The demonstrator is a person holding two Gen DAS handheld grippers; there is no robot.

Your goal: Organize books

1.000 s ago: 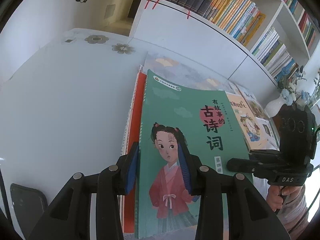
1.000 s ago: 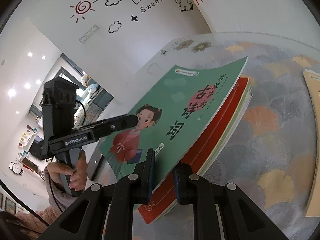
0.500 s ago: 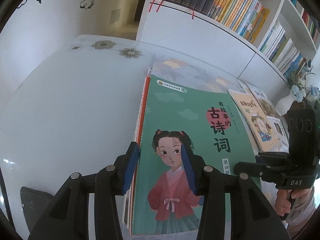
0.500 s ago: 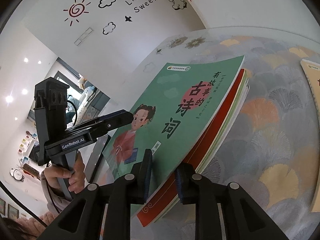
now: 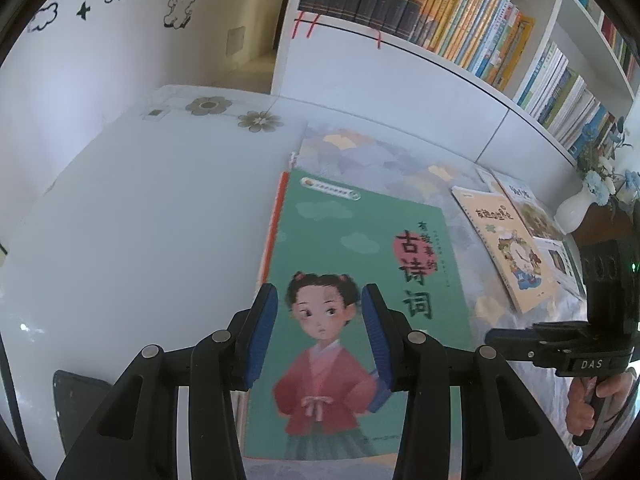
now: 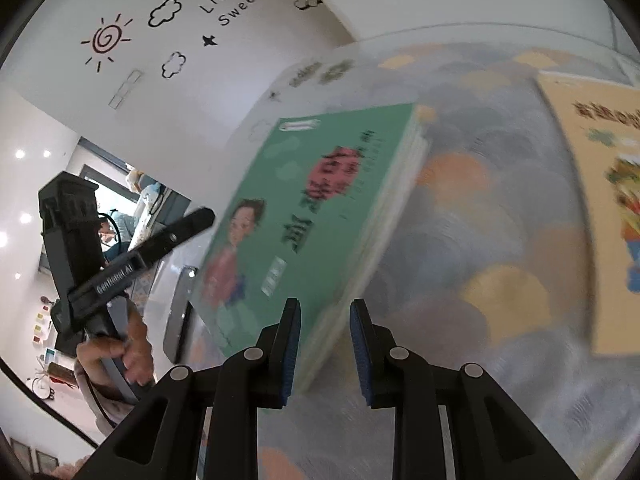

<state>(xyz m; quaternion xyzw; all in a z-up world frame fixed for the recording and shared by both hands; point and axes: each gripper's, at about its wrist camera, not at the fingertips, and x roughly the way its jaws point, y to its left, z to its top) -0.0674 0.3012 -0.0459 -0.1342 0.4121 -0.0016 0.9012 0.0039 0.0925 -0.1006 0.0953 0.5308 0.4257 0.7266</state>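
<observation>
A green book (image 5: 360, 264) with a girl in red on its cover lies on top of a red book (image 5: 276, 216), on the patterned mat. It also shows in the right wrist view (image 6: 320, 200), blurred. My left gripper (image 5: 320, 328) is open and hovers over the near end of the green cover. My right gripper (image 6: 325, 344) is open, its jaws astride the stack's near right corner, not clamped. The right gripper's body shows in the left wrist view (image 5: 600, 320).
Two picture books (image 5: 508, 248) lie to the right on the mat (image 5: 400, 164); one shows in the right wrist view (image 6: 600, 200). A dark phone (image 5: 80, 404) lies at the left. A white vase (image 5: 572, 212) stands far right. A filled bookshelf (image 5: 460, 20) runs behind.
My right gripper has opened and let go of the green book, which now lies flat on the stack. The right view has swung right. My left gripper has risen slightly.
</observation>
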